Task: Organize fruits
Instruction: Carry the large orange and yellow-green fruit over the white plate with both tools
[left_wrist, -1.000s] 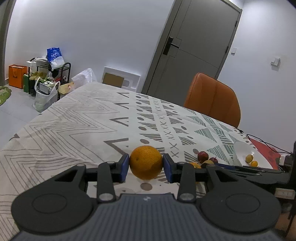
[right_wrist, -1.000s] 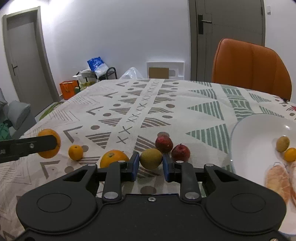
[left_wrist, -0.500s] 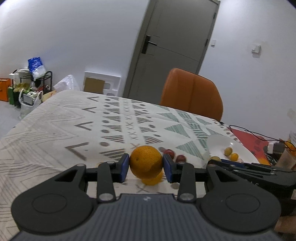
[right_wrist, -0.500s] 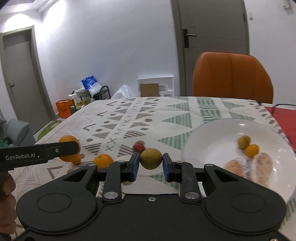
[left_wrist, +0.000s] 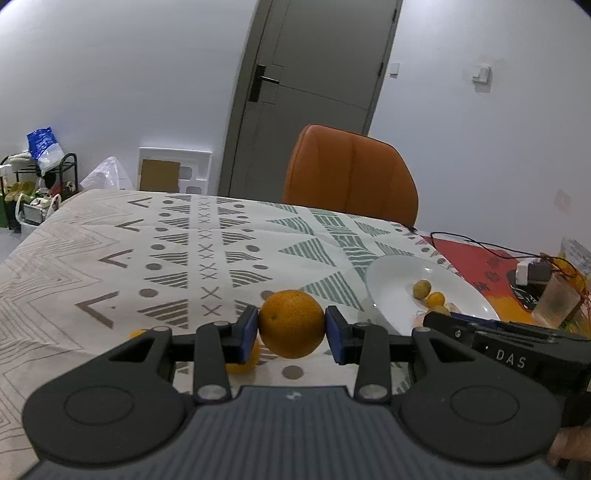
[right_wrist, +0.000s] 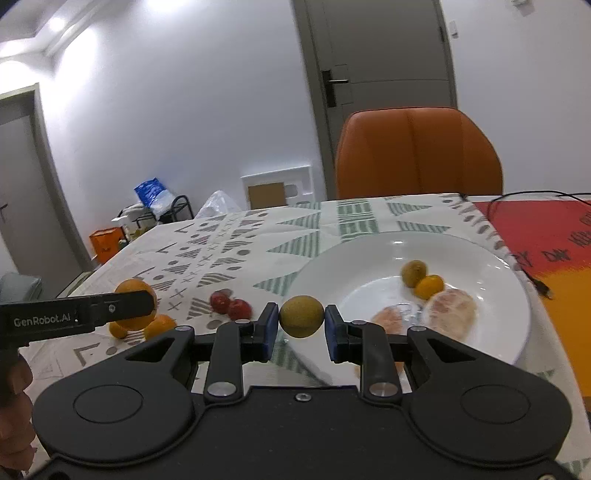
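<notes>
Both grippers have swung toward the white plate (right_wrist: 491, 258): its near rim now sits right behind the right gripper (right_wrist: 301, 319) and its greenish fruit (right_wrist: 301, 316), and just past the left gripper's (left_wrist: 291, 326) right finger, beside the large orange (left_wrist: 291, 324)

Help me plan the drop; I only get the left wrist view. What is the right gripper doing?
Observer: The right gripper is shut on a yellow-green fruit, held over the near-left rim of the white plate.
Operator: The left gripper has the orange. What lies in that plate?
Observer: Besides the two small fruits you can see, two pale peeled pieces lie toward its near side.
Operator: Is any fruit on the cloth hidden from me?
Observer: Yes. Two red fruits sit side by side, left of the plate.
</notes>
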